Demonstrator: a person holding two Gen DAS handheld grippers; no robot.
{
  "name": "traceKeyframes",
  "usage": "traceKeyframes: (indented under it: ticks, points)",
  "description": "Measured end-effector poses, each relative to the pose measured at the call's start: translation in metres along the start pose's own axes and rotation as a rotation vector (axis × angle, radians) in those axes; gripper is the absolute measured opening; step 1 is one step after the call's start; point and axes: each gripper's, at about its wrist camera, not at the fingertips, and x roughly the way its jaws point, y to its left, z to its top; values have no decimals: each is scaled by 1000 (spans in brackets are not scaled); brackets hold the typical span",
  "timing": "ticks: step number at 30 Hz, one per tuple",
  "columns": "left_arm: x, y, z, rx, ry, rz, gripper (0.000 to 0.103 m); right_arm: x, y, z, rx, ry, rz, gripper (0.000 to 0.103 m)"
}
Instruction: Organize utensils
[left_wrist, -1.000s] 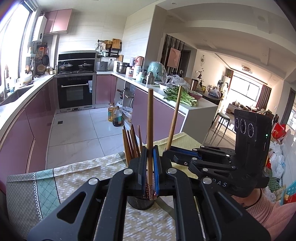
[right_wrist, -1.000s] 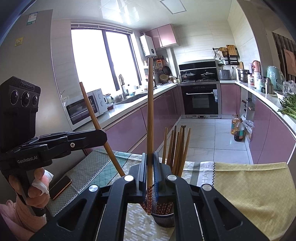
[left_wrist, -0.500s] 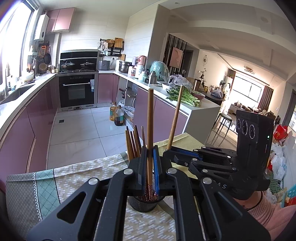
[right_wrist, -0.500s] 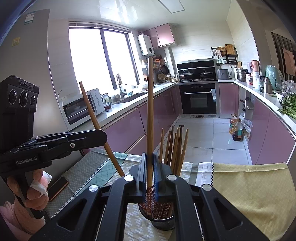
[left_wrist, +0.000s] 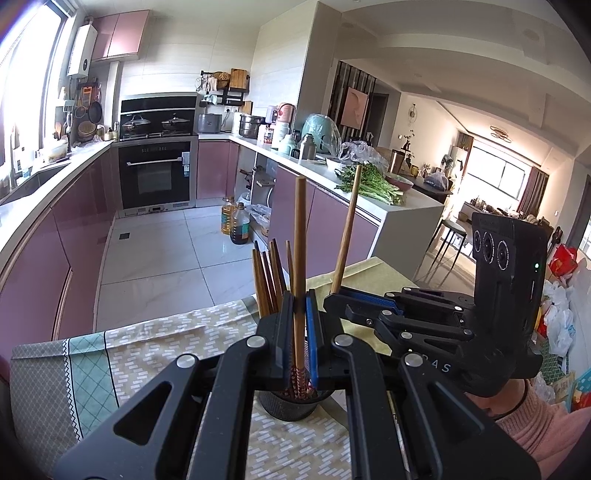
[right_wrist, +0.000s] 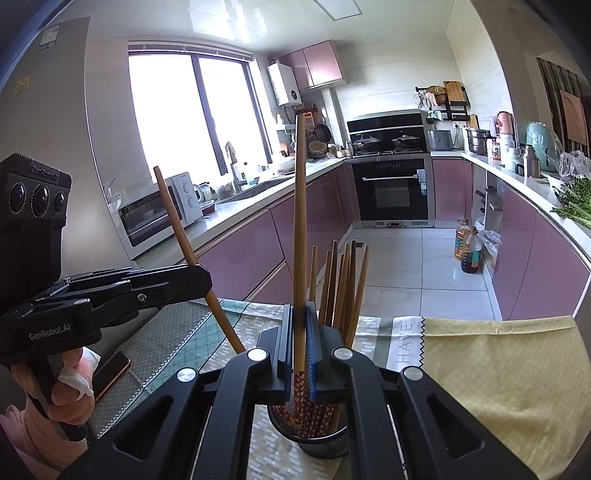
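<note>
Several chopsticks already stand in a dark cup (right_wrist: 321, 435) on the cloth-covered surface (right_wrist: 498, 369). Two remain: the left gripper (left_wrist: 301, 332) has its fingers closed on one chopstick (left_wrist: 298, 258), the right gripper (right_wrist: 300, 339) on another (right_wrist: 300, 221), both held upright just above the cup. Behind the cup stretches a kitchen with pink cabinets.

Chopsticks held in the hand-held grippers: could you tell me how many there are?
2. The left hand-held gripper clamps one chopstick upright; the right hand-held gripper clamps the second chopstick; both are over the black holder, where more stand loose.
</note>
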Motion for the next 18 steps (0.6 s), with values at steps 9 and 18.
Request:
traceKeyframes:
  ticks: [9,18]
  points:
    - [1,4,2,-9,16,-1,7,3,0,-3,3,9,-4,6]
    - [1,6,3,-7,24,-2,7,4,-1,-5,3,10,-8,6]
